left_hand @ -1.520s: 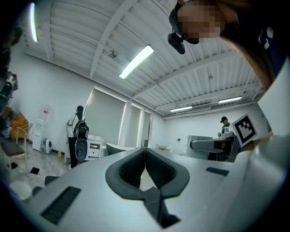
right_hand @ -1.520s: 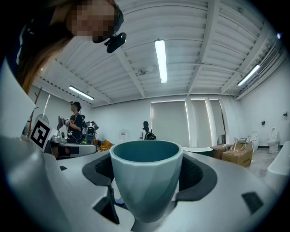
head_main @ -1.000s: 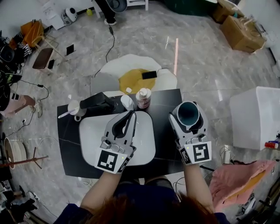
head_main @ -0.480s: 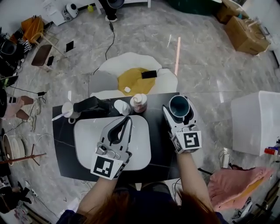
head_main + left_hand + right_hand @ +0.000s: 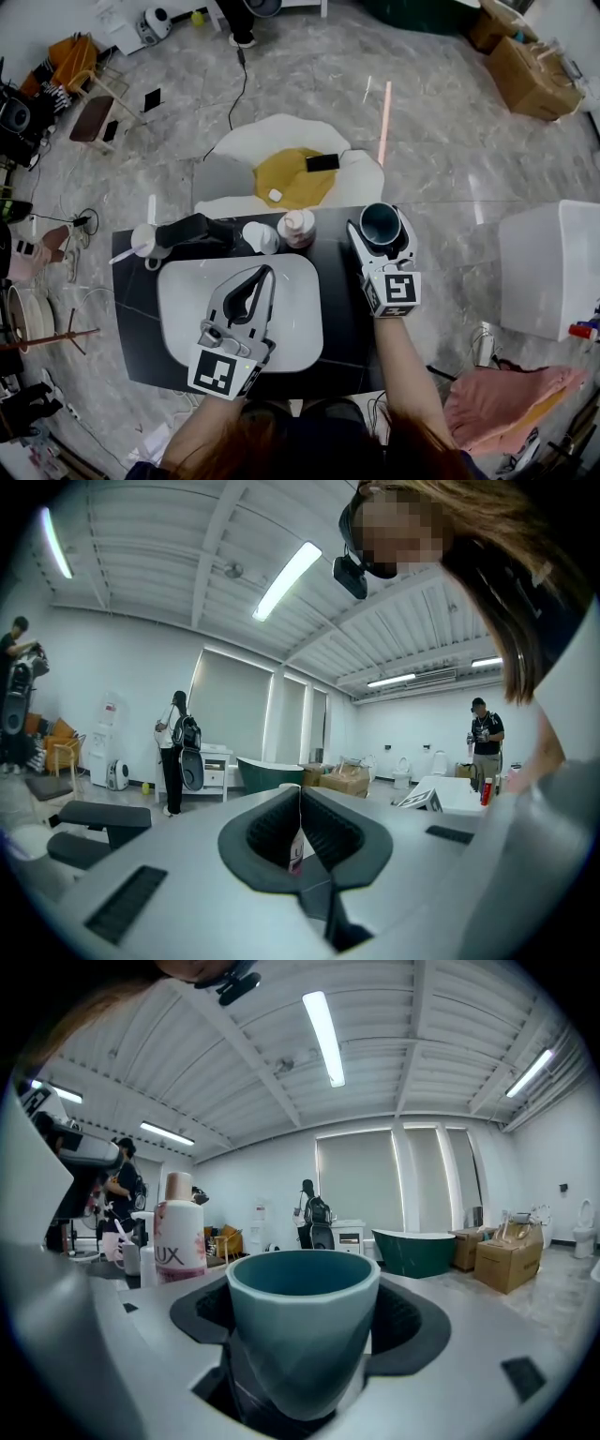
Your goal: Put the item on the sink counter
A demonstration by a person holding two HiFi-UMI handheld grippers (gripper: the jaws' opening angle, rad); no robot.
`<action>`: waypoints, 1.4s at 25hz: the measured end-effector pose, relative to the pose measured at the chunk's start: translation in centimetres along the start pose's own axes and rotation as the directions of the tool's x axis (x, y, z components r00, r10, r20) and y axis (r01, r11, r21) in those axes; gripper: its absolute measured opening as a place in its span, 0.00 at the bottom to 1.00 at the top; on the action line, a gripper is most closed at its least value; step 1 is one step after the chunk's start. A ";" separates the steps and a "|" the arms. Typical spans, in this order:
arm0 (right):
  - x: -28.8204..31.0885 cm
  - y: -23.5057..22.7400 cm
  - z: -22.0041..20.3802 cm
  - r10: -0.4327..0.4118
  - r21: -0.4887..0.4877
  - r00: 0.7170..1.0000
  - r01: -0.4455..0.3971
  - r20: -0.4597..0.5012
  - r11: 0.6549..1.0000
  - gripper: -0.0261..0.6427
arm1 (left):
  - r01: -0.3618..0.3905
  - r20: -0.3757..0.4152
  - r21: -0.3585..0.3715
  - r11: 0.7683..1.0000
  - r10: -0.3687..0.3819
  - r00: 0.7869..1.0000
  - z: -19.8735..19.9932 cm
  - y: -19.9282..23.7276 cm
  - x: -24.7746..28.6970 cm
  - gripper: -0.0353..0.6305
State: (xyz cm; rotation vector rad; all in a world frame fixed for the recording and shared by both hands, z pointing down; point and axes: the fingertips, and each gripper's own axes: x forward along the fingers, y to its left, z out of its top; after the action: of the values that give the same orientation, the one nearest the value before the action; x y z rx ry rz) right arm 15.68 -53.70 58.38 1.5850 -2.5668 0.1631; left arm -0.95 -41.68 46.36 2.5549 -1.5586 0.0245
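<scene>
A teal cup sits between the jaws of my right gripper, which is shut on it. The cup is over the back right corner of the black sink counter; whether it touches the top I cannot tell. In the right gripper view the cup fills the jaws of the right gripper and stands upright. My left gripper hovers over the white basin with its jaws shut and nothing in them. In the left gripper view the left gripper has its tips touching.
A pink-and-white bottle, a small white bottle, a black faucet and a white cup with a toothbrush line the counter's back edge. A chair with a yellow cushion stands behind. A white box is at right.
The right gripper has carried the teal cup forward and a little left, from the counter's right edge to its back right corner. The left gripper has drawn back slightly over the basin.
</scene>
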 end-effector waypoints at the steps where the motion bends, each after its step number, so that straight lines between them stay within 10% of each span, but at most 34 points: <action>1: 0.1 -0.1 -0.3 -0.001 0.001 1.000 0.001 -0.003 1.000 0.65 | -0.003 -0.001 0.000 1.000 0.003 1.000 0.0 0.1 -0.1 0.09; 15: -0.8 -0.2 -1.6 -0.015 0.017 0.998 0.016 -0.054 1.000 0.69 | -0.004 -0.021 0.035 0.999 0.004 1.000 -0.6 0.4 -1.2 0.09; 25: -3.3 0.6 4.7 -0.037 -0.020 0.998 0.038 0.045 0.999 0.72 | 0.013 0.025 0.031 0.999 -0.014 1.000 2.0 -0.1 -2.6 0.09; 35: -11.0 4.4 15.6 -0.037 -0.046 0.975 0.048 0.218 0.998 0.15 | 0.043 0.096 0.057 0.997 -0.048 0.994 6.1 -0.6 -4.9 0.09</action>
State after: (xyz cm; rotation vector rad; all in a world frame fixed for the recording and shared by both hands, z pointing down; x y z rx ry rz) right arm 15.97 -44.46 41.13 1.7248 -2.6677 -0.0847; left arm -3.06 -37.91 39.76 2.6708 -1.5532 -0.0637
